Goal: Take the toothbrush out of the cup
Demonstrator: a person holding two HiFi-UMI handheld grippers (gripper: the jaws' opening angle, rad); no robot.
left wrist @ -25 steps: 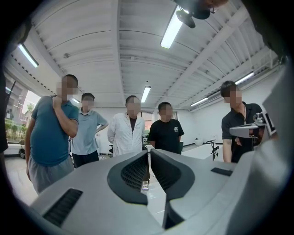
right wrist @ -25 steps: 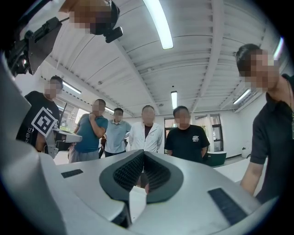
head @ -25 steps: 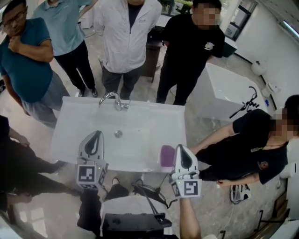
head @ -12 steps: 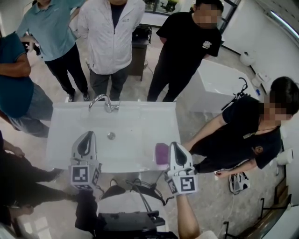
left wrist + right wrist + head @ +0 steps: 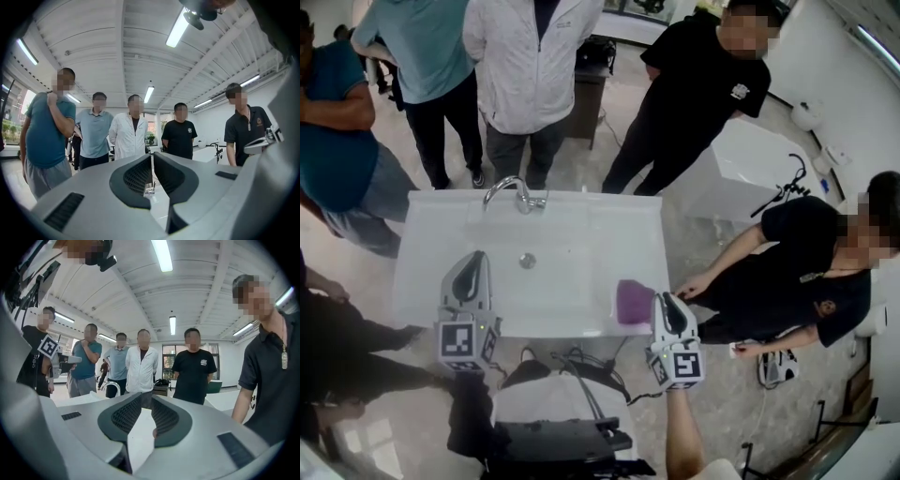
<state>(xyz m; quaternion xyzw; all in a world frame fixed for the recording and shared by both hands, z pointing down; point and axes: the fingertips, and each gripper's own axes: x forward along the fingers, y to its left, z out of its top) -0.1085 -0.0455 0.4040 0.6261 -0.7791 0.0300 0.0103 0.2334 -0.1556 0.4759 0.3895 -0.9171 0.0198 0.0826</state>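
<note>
Still early, nothing lifted: cup [image 5: 633,300] stands at the sink's [image 5: 581,202] 4 o'clock corner, toothbrush too small to make out. My right tongs [image 5: 667,300], at its 5 o'clock, have just been opening: slightly apart, empty. Left tongs [image 5: 472,262] pinched to a slit, empty.

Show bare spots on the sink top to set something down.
Free: back right corner, between faucet and the sink's right rim; the middle, between drain and cup. Crowded: front right, where the cup stands beside the right claw, its jaws just opening, gripping nothing; front left lies under the left claw.
</note>
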